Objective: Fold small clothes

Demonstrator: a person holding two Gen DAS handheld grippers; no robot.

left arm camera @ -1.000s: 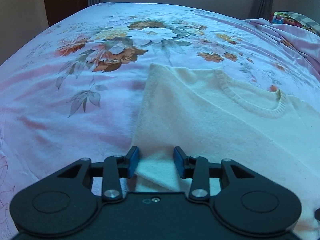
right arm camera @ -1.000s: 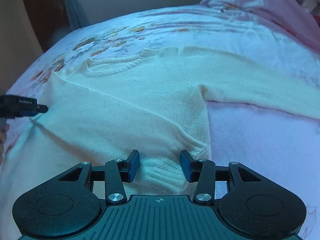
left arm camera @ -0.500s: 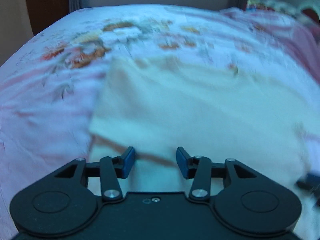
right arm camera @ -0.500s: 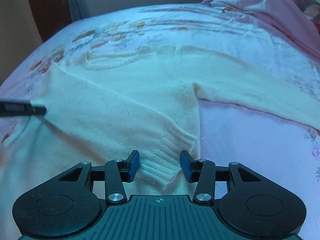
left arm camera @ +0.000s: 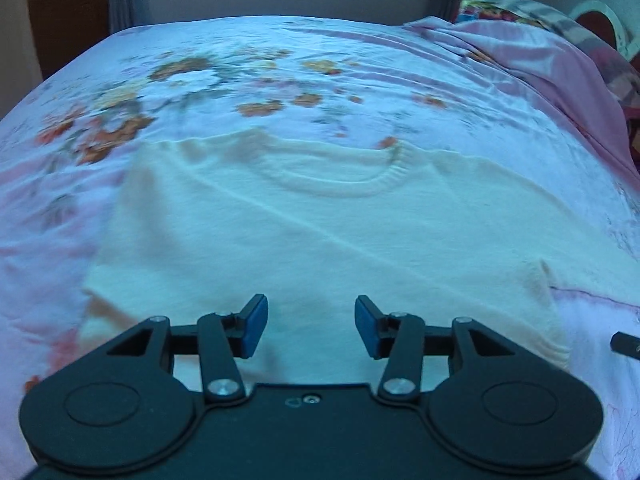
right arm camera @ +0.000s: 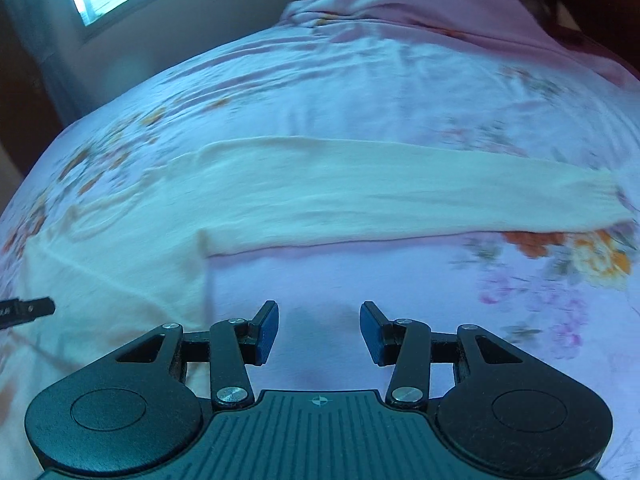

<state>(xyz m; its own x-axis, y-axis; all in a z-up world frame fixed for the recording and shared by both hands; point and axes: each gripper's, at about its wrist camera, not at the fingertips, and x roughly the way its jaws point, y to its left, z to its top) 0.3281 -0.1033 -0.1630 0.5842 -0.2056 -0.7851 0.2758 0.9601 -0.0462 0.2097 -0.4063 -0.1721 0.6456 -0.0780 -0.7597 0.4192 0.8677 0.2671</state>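
We see a cream knitted sweater (left arm camera: pixel 320 232) lying flat on the flowered bed sheet (left arm camera: pixel 240 80), its round neck away from us, one sleeve already folded across the body and the other sleeve (right arm camera: pixel 400 192) stretched out straight to the side. We judge it as soft, light and a little stretchy; it will sag and drag on the sheet if we lift it at one point only. The best place to hold seems to us the ribbed cuff (right arm camera: pixel 600 200) of the long sleeve, because the rib is thicker, or the sleeve near the shoulder seam. Our left gripper (left arm camera: pixel 307 328) points steeply down over the lower body of the sweater, its blue pads (left arm camera: pixel 254 326) spread apart with nothing pinched between them. Our right gripper (right arm camera: pixel 319 332) points down at a similar slope over bare sheet just beside the sweater's side edge, below the stretched sleeve; its pads are also apart and empty.
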